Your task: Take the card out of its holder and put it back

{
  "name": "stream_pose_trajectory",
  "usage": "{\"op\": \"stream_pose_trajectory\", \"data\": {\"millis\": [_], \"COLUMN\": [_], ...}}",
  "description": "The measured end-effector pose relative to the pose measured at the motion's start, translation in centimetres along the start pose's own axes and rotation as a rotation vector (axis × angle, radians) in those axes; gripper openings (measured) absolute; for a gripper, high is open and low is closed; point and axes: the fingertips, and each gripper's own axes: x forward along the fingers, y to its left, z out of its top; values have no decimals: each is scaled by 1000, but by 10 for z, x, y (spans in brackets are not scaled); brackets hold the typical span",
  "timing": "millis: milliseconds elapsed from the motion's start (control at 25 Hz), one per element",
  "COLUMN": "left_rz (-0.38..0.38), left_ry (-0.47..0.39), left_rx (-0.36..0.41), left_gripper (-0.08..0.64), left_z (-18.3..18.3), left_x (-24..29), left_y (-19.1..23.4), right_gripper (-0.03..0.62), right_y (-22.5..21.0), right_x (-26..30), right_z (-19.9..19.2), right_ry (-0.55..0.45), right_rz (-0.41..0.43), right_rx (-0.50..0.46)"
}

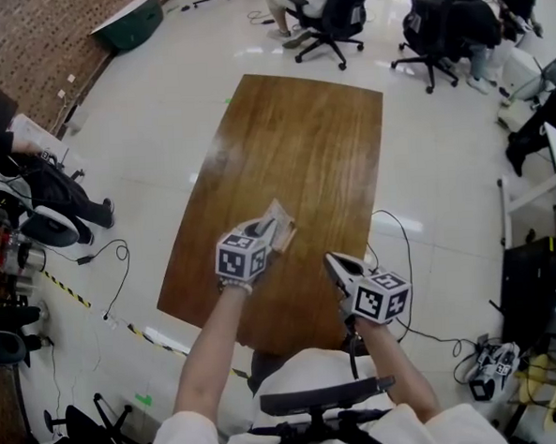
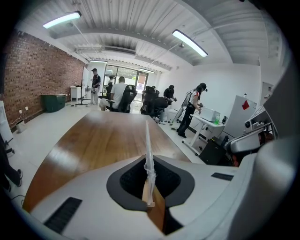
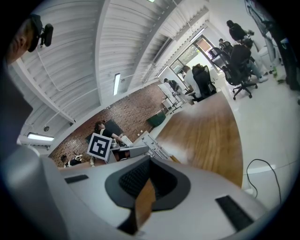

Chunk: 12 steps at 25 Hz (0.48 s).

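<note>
- The left gripper (image 1: 268, 236) hangs over the near part of the bench (image 1: 301, 140). Its fingers are clamped on the card holder (image 1: 282, 222), a thin clear sleeve held just above the wood.
- In the left gripper view the card holder (image 2: 148, 154) shows edge-on, standing straight up from between the closed fingers and pointing along the bench.
- A pale strip low in the sleeve may be the card. I cannot tell it apart from the holder with any certainty.
- The right gripper (image 1: 333, 263) hangs at the near edge of the bench, apart from the holder. Its fingers are pressed together with nothing between them.
- As I judge it, the step in hand is to draw the card out, and that calls for a steady left grip low on the sleeve.
- The pinch should leave the sleeve's mouth free, since a clamp across the card would lock it in.
- The right fingers need to part narrowly, meet the card's exposed edge square on, and pull in line with the sleeve.
- A skewed pull could bend the card or drag the holder out of the left fingers.
- The only marks that show are the black-and-white square patterns on each marker cube (image 1: 241, 258).
- No brand, label or readable writing shows on the holder or the bench.
</note>
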Motion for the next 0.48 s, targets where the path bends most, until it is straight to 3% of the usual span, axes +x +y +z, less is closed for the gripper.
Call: {"op": "stream_pose_trajectory", "data": {"millis": [480], "left_rz": [-6], "left_ry": [34], "left_rx": [9], "left_gripper": [13], "left_z": [-18], "left_x": [13], "left_y": [-1], "right_gripper": [3], "right_y": [-6], "right_x": [-4], "right_z": [-5], "right_ry": [-2], "right_rz": [-19], "right_rx": [14]}}
